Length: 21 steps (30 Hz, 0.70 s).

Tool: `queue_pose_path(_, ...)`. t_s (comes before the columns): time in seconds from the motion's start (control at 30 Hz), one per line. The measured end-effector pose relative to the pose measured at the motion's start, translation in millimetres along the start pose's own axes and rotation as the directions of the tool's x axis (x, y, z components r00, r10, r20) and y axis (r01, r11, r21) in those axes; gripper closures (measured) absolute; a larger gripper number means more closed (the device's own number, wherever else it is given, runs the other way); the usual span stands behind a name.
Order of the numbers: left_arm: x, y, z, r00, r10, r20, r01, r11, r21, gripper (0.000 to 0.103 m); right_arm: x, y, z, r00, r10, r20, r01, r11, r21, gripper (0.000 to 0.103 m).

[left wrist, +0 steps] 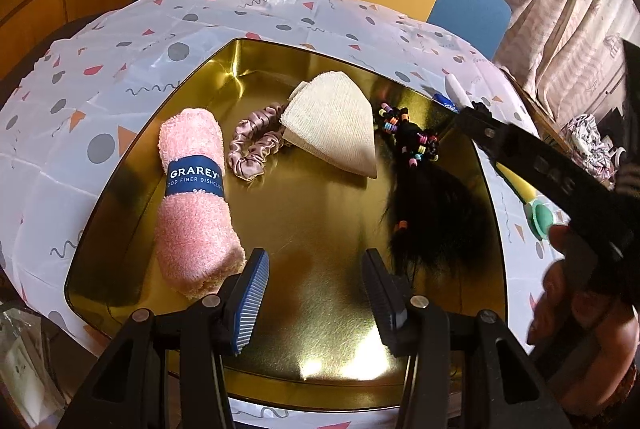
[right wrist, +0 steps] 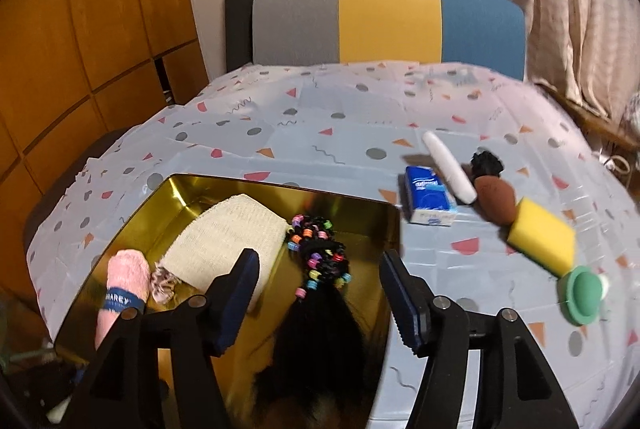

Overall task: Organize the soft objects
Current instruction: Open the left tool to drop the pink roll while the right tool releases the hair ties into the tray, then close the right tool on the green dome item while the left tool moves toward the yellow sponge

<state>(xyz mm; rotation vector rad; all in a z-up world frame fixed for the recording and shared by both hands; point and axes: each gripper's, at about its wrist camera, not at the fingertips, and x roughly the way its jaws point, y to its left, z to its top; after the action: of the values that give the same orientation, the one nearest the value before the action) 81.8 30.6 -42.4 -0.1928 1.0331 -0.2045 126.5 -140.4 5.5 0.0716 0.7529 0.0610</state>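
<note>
A gold tray (left wrist: pixel 320 329) (right wrist: pixel 192 189) holds a rolled pink dishcloth (left wrist: pixel 192 197) (right wrist: pixel 120 285), a pink scrunchie (left wrist: pixel 252 141) (right wrist: pixel 162 283), a folded cream cloth (left wrist: pixel 336 121) (right wrist: pixel 224 233) and a black hair piece with coloured beads (left wrist: pixel 424 197) (right wrist: pixel 320 289). My left gripper (left wrist: pixel 316 289) is open and empty above the tray's near part. My right gripper (right wrist: pixel 320 293) is open and empty above the hair piece; its body shows in the left wrist view (left wrist: pixel 560 181).
On the patterned tablecloth (right wrist: pixel 320 125) right of the tray lie a blue tissue pack (right wrist: pixel 428 197), a white tube (right wrist: pixel 448 165), a brown sponge (right wrist: pixel 496 199), a black scrunchie (right wrist: pixel 486 161), a yellow sponge (right wrist: pixel 542 235) and a green puff (right wrist: pixel 584 293). A chair (right wrist: pixel 388 21) stands behind.
</note>
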Motion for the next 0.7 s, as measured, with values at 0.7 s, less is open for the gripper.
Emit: queue_pose_path(0.7, -12.6, -63.7, -30.3, 0.996, -0.082, 0.042, 0.071, 0.974, 0.215, 0.054, -38.0, -141.2, -100.6, 0.974, -0.200, -0.111, 0.219, 0.954, 0.203, 0.038)
